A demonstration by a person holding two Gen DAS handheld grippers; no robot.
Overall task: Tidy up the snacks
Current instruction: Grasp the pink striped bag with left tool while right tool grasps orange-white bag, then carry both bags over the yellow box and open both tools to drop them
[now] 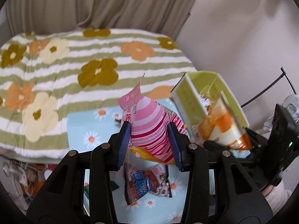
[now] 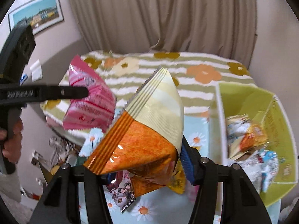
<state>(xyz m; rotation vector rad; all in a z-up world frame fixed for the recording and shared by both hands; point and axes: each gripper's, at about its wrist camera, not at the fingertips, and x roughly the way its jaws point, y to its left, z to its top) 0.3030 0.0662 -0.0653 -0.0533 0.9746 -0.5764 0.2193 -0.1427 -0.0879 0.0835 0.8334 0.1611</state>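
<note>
My left gripper (image 1: 149, 143) is shut on a pink striped snack bag (image 1: 149, 123) and holds it up above the table. It also shows in the right wrist view (image 2: 89, 100), with the left gripper (image 2: 78, 93) clamped on it. My right gripper (image 2: 147, 166) is shut on an orange and cream snack bag (image 2: 145, 130), held in the air left of the green box (image 2: 280, 149). That bag (image 1: 220, 127) sits in front of the green box (image 1: 190, 97) in the left wrist view. The box holds several snack packets (image 2: 248, 136).
A dark snack packet (image 1: 147, 183) lies on the light blue daisy tablecloth (image 1: 93, 130) below the grippers; it also shows in the right wrist view (image 2: 121, 192). A striped flower blanket (image 1: 74, 71) covers the bed behind. Clutter (image 2: 56, 149) sits at the left, low down.
</note>
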